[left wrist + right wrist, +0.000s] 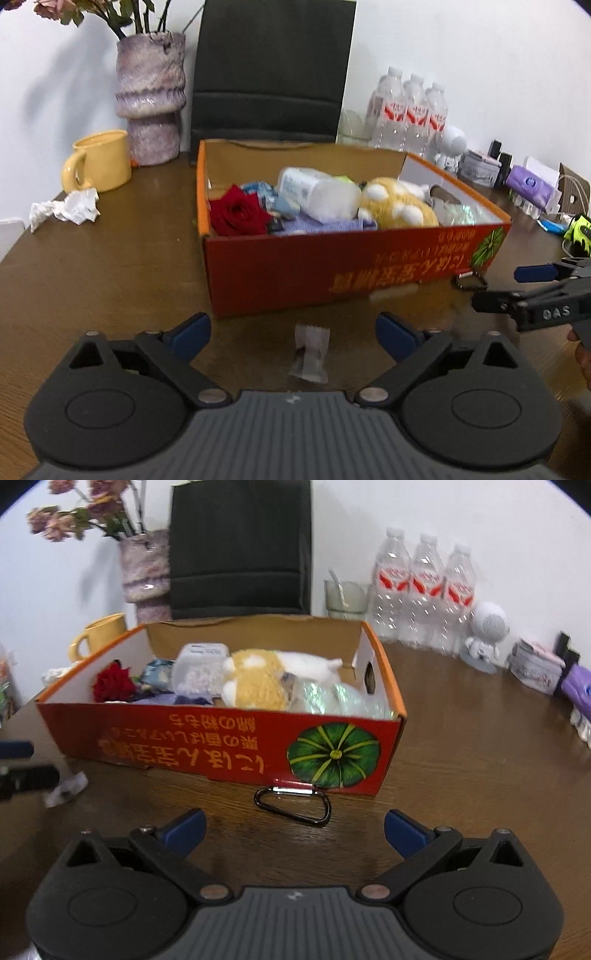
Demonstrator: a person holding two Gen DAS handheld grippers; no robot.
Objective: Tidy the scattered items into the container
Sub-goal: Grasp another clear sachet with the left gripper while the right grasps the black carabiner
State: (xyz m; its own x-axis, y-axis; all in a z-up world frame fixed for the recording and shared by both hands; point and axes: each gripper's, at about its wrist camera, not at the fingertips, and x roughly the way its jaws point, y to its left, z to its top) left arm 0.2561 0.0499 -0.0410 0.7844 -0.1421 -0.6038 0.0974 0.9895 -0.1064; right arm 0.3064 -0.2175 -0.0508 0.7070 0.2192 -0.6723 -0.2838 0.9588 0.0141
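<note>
Between my left gripper's (pixel 293 334) wide-spread jaws lies a small clear sachet (pixel 309 352), flat on the table (pixel 110 266) and just short of the box (pixel 332 262). My right gripper (pixel 294 829) is equally wide and empty, with a black carabiner (pixel 291 802) just ahead of its fingertips, the clip's far side touching or nearly touching the box's front wall.

For the sachet, I judge the best approach is to come straight down so the pads straddle its narrow sides, then close gently; it looks thin and light (likely to slide or crumple if I shove it). For the carabiner, I'd pinch across one bar and draw it back from the wall before lifting, since the wall leaves no room for a finger behind it.

Room is good near me: bare wood on both sides of each gripper, though the two grippers sit fairly close, so I'd move one at a time. Beyond, the box is already crowded with a rose (pixel 238 216), a plush (pixel 397 205) and a bottle (pixel 317 194); the freest drop spot seems its near right corner. Farther left, crumpled paper (pixel 64 208) waits near a yellow mug (pixel 98 162), well apart from the box.
</note>
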